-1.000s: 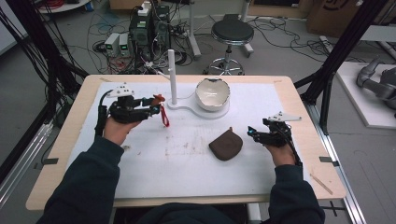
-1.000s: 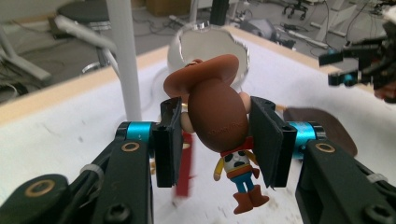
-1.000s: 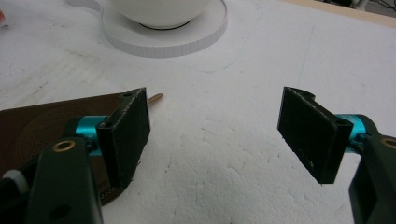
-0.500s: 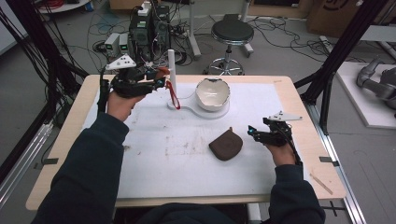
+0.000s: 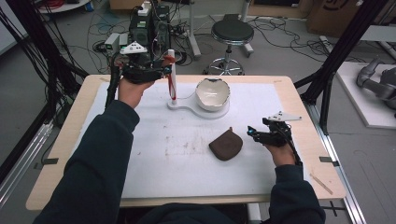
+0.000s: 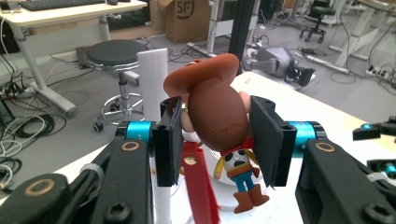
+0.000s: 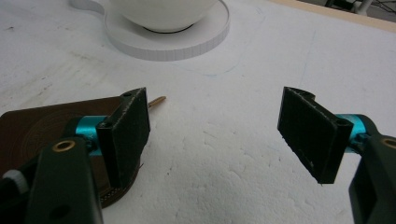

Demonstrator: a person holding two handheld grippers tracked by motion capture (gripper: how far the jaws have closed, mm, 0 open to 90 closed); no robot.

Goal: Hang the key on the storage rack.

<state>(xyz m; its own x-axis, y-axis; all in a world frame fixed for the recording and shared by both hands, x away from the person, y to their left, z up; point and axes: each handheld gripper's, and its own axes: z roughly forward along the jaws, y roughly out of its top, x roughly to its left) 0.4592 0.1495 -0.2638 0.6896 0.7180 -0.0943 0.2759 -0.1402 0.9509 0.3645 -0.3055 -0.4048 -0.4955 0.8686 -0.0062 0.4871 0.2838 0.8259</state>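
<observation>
Wooden desk (image 5: 303, 100) under a white sheet (image 5: 154, 158) carries a white stand: a round base with a bowl (image 5: 212, 92) and an upright post (image 5: 171, 74). Beyond lie grey floor, cables and a stool (image 5: 232, 32). A brown pouch (image 5: 226, 144) lies just beside the right claw (image 5: 254, 134), which rests wide and empty. Raised at the post's top, the left claw (image 5: 163, 71) pinches a cowboy figure keychain (image 6: 219, 121) by its head, red strap (image 6: 198, 186) dangling, probably to hang it there.
</observation>
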